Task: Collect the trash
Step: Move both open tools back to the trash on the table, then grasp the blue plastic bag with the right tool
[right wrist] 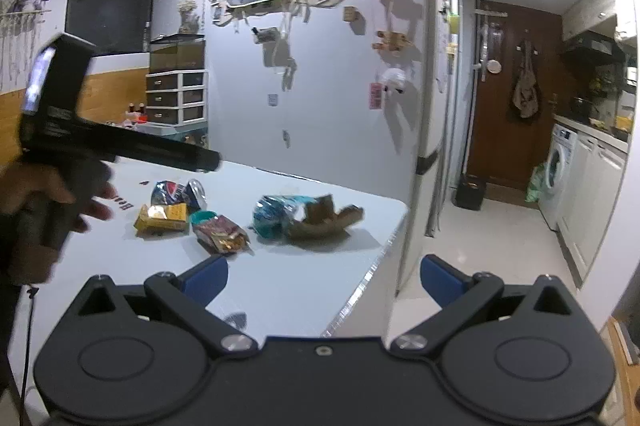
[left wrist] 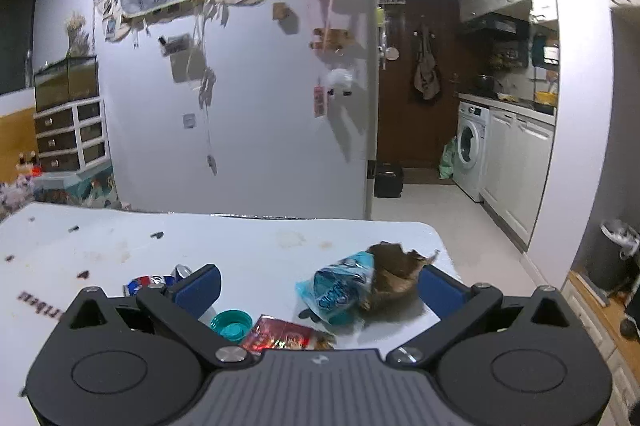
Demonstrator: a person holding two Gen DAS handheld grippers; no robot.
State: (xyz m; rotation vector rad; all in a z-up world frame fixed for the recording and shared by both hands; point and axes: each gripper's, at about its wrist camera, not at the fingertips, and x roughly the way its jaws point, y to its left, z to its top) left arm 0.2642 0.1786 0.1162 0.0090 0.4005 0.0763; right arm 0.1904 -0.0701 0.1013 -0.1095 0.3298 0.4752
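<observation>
I hold the left gripper (left wrist: 320, 286) low over the white counter (left wrist: 240, 246), its blue fingers (left wrist: 200, 290) spread wide with nothing between them. I take the torn brown paper bag (left wrist: 394, 276) as my landmark: it sits near the counter's far right corner, open side up, with ragged edges. A crumpled blue plastic wrapper (left wrist: 340, 288) lies touching the bag's left side. Nearer to me than the bag and to its left lies a red snack packet (left wrist: 286, 338), and just left of that a teal bottle cap (left wrist: 232, 324) rests open side up. Further left of the bag, partly hidden behind my left finger, is a crushed blue and red soda can (left wrist: 154, 282).

From the right wrist view, the right gripper (right wrist: 324, 278) hovers over the near right edge of the counter (right wrist: 300, 286), its fingers (right wrist: 206, 278) spread apart and empty. The paper bag (right wrist: 324, 220) is ahead, with the blue wrapper (right wrist: 274, 216) against its left side. Left of the bag come the red packet (right wrist: 222, 234), the teal cap (right wrist: 202, 216), a yellow foil packet (right wrist: 162, 220) and the crushed can (right wrist: 178, 192) beyond it. A hand (right wrist: 44, 198) at the far left grips the other device's handle, well left of the bag.
</observation>
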